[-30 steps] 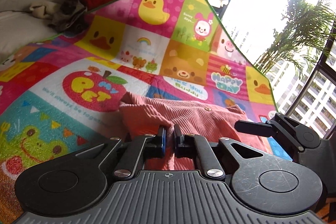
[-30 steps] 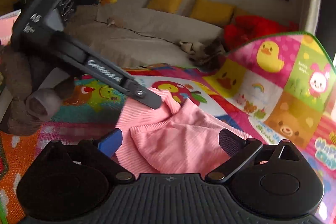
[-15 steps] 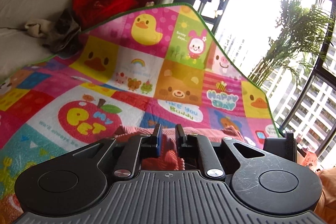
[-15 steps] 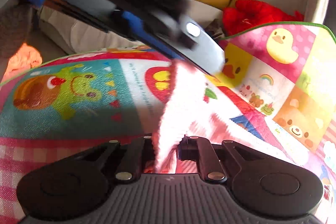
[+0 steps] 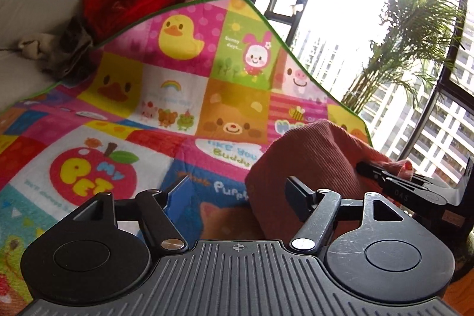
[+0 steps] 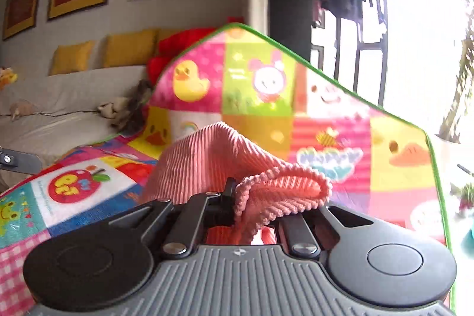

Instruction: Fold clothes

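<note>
A pink ribbed knit garment (image 5: 314, 159) hangs lifted above the colourful cartoon play mat (image 5: 166, 85). My left gripper (image 5: 237, 193) is open and empty; the garment drapes just beside its right finger (image 5: 297, 197). My right gripper (image 6: 254, 206) is shut on a bunched fold of the pink garment (image 6: 278, 194), which rises in a hump in front of it. The right gripper also shows at the right edge of the left wrist view (image 5: 394, 182), holding the cloth.
A white sofa (image 6: 59, 108) with yellow cushions (image 6: 127, 49) and a red heap (image 5: 133, 2) lies beyond the mat's far edge. A large window with a palm plant (image 5: 408, 43) is at the right. Small grey and beige clothes (image 5: 59, 46) lie on the sofa.
My left gripper has opened and let go of the garment. My right gripper stays shut on it and has carried it up and to the right, over the mat.
</note>
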Demonstrator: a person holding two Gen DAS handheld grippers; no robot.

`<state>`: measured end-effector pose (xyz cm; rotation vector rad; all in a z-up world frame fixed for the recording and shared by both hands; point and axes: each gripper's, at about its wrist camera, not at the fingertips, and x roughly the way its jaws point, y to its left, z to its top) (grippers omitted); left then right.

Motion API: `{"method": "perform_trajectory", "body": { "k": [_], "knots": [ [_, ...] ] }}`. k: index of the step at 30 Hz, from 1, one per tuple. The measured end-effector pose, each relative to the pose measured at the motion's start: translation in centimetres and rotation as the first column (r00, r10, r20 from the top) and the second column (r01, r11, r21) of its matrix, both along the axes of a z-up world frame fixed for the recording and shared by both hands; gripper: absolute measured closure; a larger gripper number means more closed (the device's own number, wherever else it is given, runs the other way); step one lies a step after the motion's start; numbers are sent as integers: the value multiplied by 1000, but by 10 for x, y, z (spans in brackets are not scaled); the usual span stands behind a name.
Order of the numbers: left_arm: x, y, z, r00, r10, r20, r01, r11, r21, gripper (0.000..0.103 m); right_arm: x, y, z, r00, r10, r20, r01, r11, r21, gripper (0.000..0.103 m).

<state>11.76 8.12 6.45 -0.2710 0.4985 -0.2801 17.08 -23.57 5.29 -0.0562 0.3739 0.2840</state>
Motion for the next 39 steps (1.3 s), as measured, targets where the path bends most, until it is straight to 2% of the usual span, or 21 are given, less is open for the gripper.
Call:
{"method": "perform_trajectory", "body": {
  "k": [6,9,11,13,14,16,17,20,22,24,26,31,39],
  "knots": [
    [32,-60,-27,989,-118,-87,121,992,37,17,3,-32,-62,977,-63,-204,71,997,32,96],
    [50,-81,-44,980,-139,-145,147,988,47,17,3,-47,-67,971,-67,-230,84,994,64,96],
    [61,-92,-58,973,-139,-185,153,986,67,18,-3,-57,-59,978,-66,-197,81,994,71,90],
    [64,-98,-68,969,-135,-206,155,984,84,19,-10,-64,-42,990,-67,-126,76,995,68,74],
    [65,-97,-70,969,-133,-209,154,984,85,19,-14,-65,-28,994,-78,-78,82,995,61,69],
    [66,-96,-75,968,-129,-215,151,985,88,18,-19,-66,-6,994,-106,18,106,993,47,38],
    [67,-95,-77,968,-127,-218,149,985,90,18,-21,-65,3,992,-116,57,113,993,42,35],
    [68,-95,-80,968,-123,-220,146,985,92,16,-16,-57,21,989,-93,112,89,995,48,34],
    [68,-96,-80,969,-122,-217,145,985,95,16,-6,-44,24,996,-21,85,16,998,66,34],
    [67,-96,-80,969,-121,-214,144,985,98,16,11,-26,18,998,63,22,-64,995,71,35],
    [66,-96,-79,969,-119,-215,142,985,96,16,34,-6,1,993,102,-60,-100,994,46,36],
    [64,-91,-77,969,-118,-215,141,986,94,14,85,17,-53,969,47,-241,-55,998,-25,35],
    [63,-85,-76,969,-123,-217,143,987,80,11,62,10,-46,979,32,-204,-58,991,-123,33]
  ]
}}
